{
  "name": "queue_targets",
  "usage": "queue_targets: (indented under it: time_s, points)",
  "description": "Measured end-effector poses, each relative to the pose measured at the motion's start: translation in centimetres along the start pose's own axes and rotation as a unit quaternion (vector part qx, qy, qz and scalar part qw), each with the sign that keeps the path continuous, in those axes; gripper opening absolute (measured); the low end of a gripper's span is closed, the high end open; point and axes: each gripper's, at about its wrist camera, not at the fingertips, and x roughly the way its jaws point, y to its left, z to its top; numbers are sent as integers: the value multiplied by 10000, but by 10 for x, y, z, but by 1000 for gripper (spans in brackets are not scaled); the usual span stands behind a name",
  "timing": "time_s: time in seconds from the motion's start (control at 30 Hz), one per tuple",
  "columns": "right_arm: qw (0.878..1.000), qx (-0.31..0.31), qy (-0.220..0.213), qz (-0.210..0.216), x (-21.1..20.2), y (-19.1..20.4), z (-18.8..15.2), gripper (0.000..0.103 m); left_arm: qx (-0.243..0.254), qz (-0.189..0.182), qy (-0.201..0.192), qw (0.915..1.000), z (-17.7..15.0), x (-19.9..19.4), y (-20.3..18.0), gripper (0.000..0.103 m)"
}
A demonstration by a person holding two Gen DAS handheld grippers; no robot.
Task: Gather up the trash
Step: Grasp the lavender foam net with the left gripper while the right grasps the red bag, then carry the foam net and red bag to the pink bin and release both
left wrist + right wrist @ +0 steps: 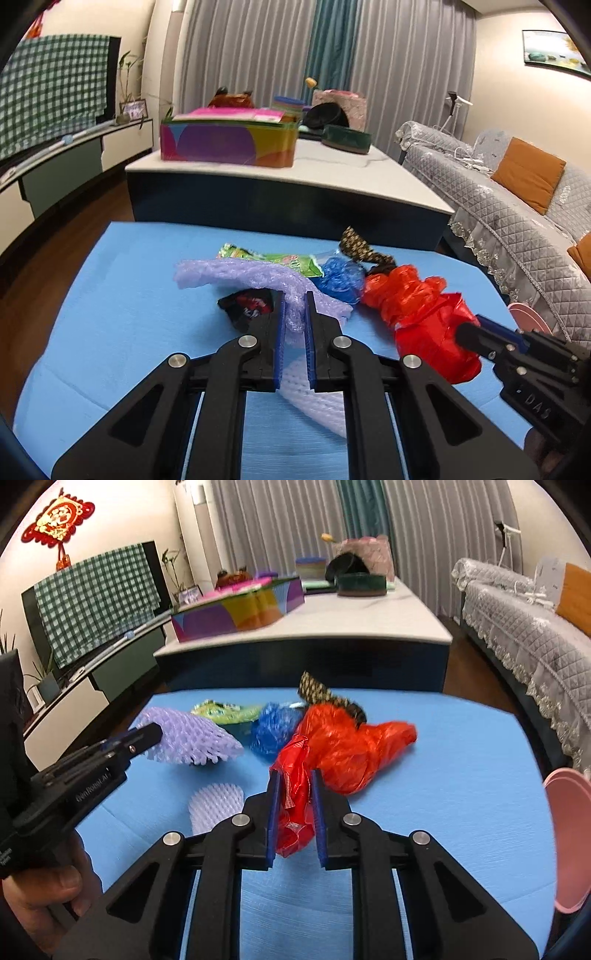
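Both tools gripping trash off the blue worktop

The left tool [294, 310] pinches the lilac foam fruit net [236, 275]; the right tool [294, 794] clamps the red plastic bag [343, 746]. Other scraps, a blue bag [338, 278], a green wrapper [273, 260] and a black wrapper [245, 304], lie on the worktop [129, 295]. Pickup looks done; next comes carrying both, likely to the pink bin [570, 842] at the right edge.

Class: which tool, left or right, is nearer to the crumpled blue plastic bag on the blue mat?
Left, I judge. The left tool, clamped on the purple foam net, sits just beside the blue bag. The right tool grips the red bag, which lies between them.
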Motion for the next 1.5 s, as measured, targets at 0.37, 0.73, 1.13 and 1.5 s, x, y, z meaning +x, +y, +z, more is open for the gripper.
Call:
queue_targets:
  time_s: [0.37, 0.73, 1.13, 1.5]
  points:
    - [9982, 58, -428, -410, -38, -15, 8, 17, 266, -118, -171, 9994, -2, -18, -22, 9]
    - [9931, 69, -850, -806, -76, -33, 16, 17, 549, -363, -298, 9974, -5, -34, -49, 9]
    - [9858, 239, -1069, -1273, -105, -64, 18, 17, 834, -677, -321, 9937, -9, -38, -85, 9]
    - [9765, 446, -1203, -1735, -138, -110, 12, 17, 1145, -1044, -339, 9873, -14, -39, -139, 9]
